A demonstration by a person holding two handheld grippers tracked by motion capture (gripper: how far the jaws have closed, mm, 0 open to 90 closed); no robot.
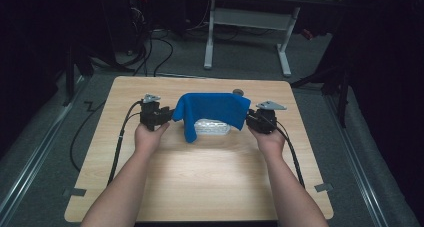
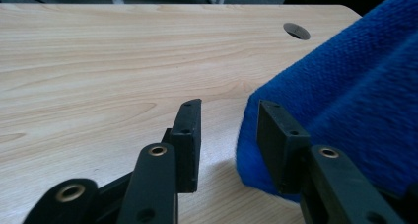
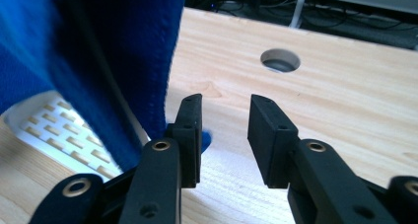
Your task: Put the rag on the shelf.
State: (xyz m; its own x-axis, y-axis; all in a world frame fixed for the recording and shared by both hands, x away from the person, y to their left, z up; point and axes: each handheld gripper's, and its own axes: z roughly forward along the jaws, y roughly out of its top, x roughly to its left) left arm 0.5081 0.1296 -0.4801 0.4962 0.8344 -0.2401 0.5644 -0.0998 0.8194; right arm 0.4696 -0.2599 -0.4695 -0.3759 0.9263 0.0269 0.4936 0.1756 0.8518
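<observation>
Now you are holding both grippers with their jaws parted and empty: the blue cloth (image 1: 212, 113) is lying draped over the white slotted basket (image 1: 214, 126) between them. Its edge is brushing the outside of your left gripper (image 2: 224, 135) and your right gripper (image 3: 224, 135).

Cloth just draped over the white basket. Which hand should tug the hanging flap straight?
Probably left. The cloth hangs lowest at its left corner, right beside the open left gripper. The right gripper, also open, is by the shorter edge over the basket.
</observation>
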